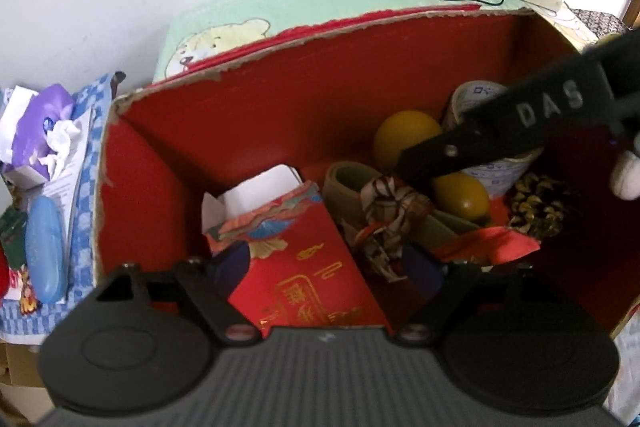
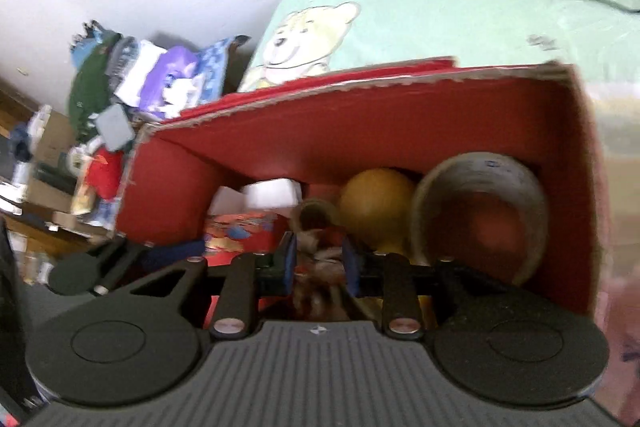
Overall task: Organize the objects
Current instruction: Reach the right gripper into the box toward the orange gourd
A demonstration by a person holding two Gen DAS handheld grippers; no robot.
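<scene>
Both claws are over the red box point(image 1: 248, 115) now, and it sits on a pale green bear-print mat point(image 1: 248, 11). The right claw point(image 2: 318, 261) is deep inside, its blue-padded fingers point(image 2: 289, 259) drawn in close on either side of a crumpled patterned cloth bundle point(image 1: 390, 223). From the right wrist view it looks like a pinch, though blur keeps me from confirming firm contact. In the left view that same claw's black arm reaches in from the right, crossing over the yellow fruits point(image 1: 404, 135).

The left claw point(image 1: 326, 267) hangs spread wide at the box's near edge, holding nothing, straddling a red packet with gold lettering point(image 1: 308, 279). My read: it waits there to steady the packet or take it next.

Packed along the back are a paper cup point(image 1: 496, 171), a roll of tape point(image 1: 352, 187) and a pine cone point(image 1: 540, 207). The bundle lies mid-box between packet and fruits. It is soft and could snag on its neighbours when lifted. Tissues point(image 1: 44, 131) lie outside to the left.
</scene>
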